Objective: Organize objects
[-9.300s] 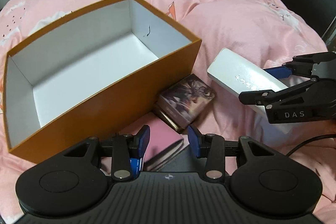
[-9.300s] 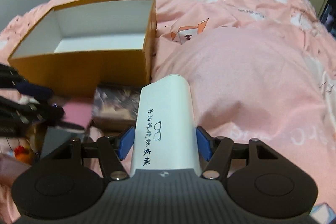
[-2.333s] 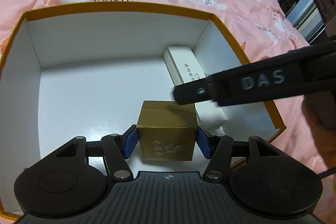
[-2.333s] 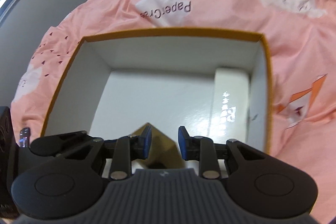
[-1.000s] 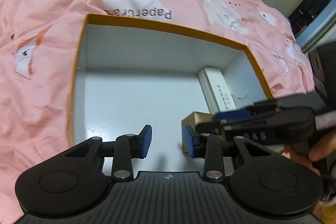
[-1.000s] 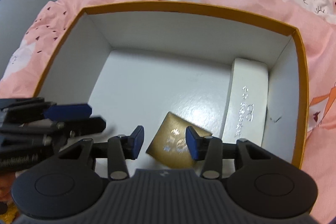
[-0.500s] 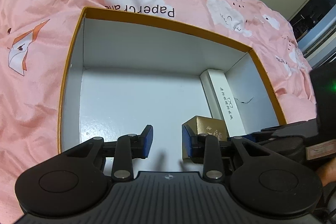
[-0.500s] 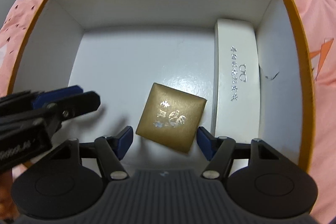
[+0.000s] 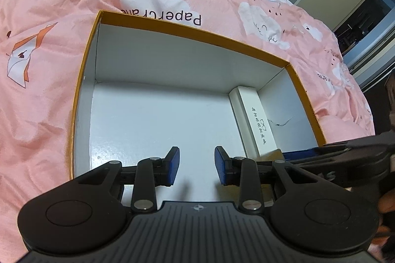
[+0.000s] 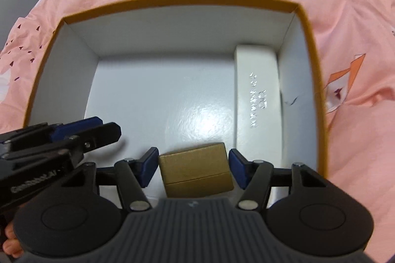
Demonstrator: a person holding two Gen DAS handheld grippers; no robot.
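Gold box (image 10: 195, 165) sits between right gripper's (image 10: 193, 168) parted pads, seemingly untouched; left gripper (image 9: 196, 165) open, empty.

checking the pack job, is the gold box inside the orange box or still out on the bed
Inside. The gold box sits on the white floor of the orange box, beside the white case, between the right gripper's open jaws.

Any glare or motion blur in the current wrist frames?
Right wrist: a bright glare patch on the glossy box floor, and soft motion blur smearing the white case lettering and orange box rim. Left wrist: sharp, no hotspot, white case text legible; strong fisheye bending in both.
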